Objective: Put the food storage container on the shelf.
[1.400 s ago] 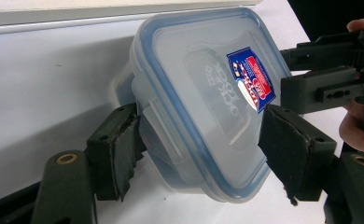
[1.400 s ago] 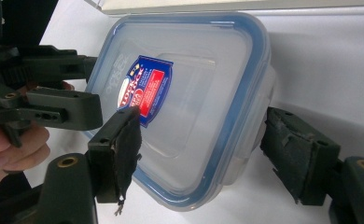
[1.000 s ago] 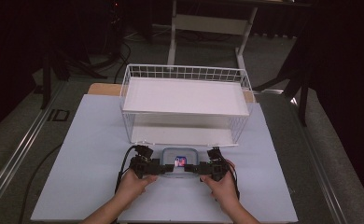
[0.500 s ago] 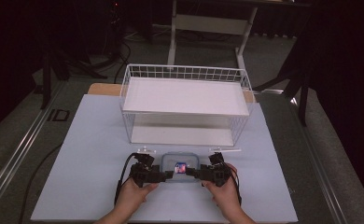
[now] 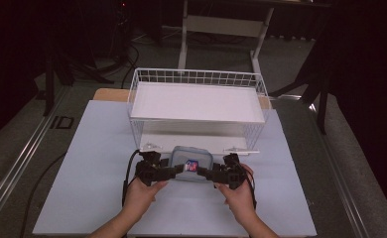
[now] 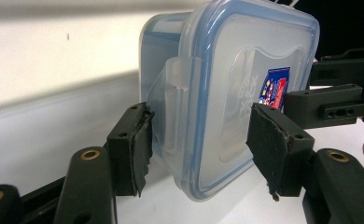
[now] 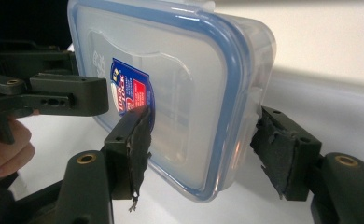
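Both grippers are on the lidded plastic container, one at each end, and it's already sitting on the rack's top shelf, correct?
Not quite. The left gripper and the right gripper do hold the lidded plastic container from opposite ends, but it is not on the top shelf. The high view shows it in front of the white wire rack, low, near the lower shelf's front edge.

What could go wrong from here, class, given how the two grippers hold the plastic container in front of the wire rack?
1. The left gripper and right gripper pinch only the ends of the smooth container; it may slip or twist.
2. The left jaws press near a lid latch, which might pop open.
3. The wire rack stands close behind; lifting carelessly could knock its lower shelf.
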A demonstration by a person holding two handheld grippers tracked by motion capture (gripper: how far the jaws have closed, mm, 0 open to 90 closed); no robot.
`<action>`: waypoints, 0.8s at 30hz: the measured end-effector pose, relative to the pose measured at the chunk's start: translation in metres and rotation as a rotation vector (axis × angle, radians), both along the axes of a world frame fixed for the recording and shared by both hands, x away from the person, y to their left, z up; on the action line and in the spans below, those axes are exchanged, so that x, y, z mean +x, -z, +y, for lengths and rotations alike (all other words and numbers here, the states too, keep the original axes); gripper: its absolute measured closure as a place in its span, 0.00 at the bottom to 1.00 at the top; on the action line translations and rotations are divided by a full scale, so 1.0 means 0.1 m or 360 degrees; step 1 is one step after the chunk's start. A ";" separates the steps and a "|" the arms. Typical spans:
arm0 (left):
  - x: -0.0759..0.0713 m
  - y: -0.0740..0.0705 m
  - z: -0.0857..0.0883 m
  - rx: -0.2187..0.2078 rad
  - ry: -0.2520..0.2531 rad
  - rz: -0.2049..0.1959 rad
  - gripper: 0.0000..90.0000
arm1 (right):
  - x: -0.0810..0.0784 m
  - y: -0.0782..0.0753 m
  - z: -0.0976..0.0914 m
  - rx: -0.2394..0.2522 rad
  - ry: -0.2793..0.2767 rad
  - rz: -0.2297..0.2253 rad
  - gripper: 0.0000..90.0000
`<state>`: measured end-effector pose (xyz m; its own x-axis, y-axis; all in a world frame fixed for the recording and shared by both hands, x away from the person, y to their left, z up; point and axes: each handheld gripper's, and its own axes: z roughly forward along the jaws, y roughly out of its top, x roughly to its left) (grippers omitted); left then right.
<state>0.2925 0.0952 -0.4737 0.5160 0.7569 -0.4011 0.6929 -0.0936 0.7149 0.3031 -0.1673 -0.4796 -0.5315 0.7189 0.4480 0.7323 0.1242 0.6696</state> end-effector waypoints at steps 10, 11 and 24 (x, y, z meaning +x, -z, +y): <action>0.21 0.03 -0.03 -0.0034 0.0001 -0.0023 0.47 | 0.20 -0.07 -0.02 0.0004 0.0045 -0.0104 0.42; 0.25 0.06 -0.03 -0.0040 0.0005 -0.0014 0.47 | 0.22 -0.07 -0.03 0.0007 0.0054 -0.0111 0.42; 0.55 0.30 -0.04 -0.0051 -0.0006 0.0026 0.47 | 0.52 0.17 -0.02 0.0004 0.0104 -0.0091 0.42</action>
